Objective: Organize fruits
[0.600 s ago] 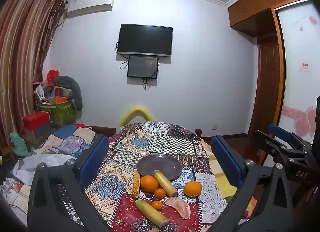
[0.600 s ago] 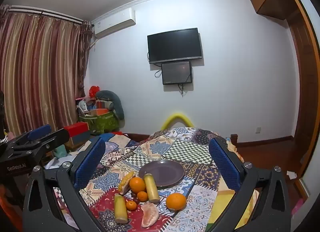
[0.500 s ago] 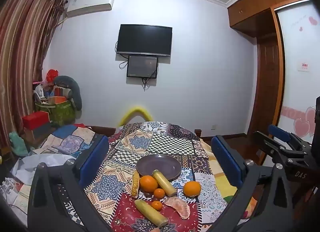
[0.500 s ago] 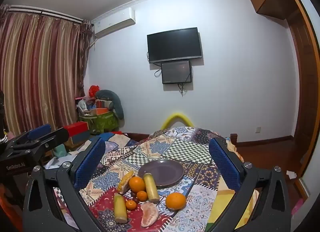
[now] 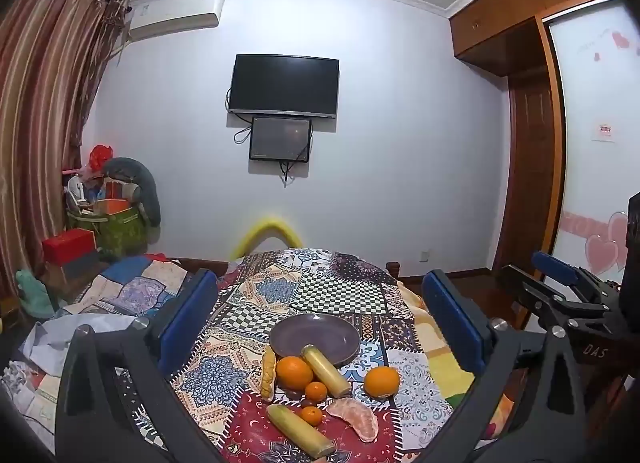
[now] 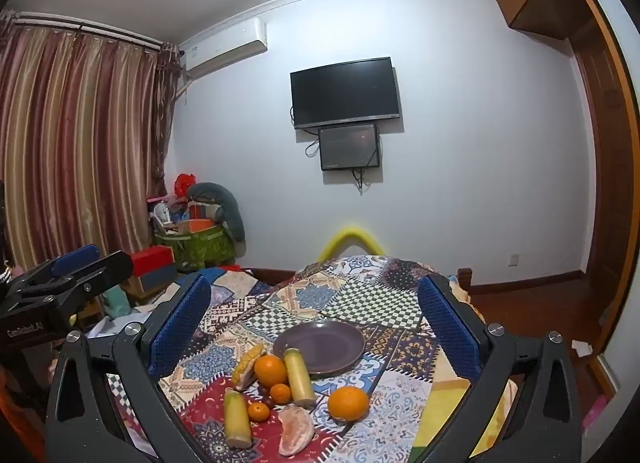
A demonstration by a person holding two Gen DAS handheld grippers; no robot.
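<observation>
Through the left wrist view, my left gripper point(image 5: 320, 323) stood wide and empty, barely shifted from a moment before; the fruits point(image 5: 294, 373) lay untouched on the tabletop point(image 5: 336, 295) just in front of the plate point(image 5: 316, 333). Through the right wrist view, my right gripper point(image 6: 314, 321) was likewise wide and empty, and the plate point(image 6: 320, 343) held nothing, so I judged sorting had not begun.

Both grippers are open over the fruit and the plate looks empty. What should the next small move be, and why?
Probably lower the right gripper toward the lone orange: it lies apart from the other fruit, beside the empty plate, and both grippers' jaws stand wide, holding nothing.
</observation>
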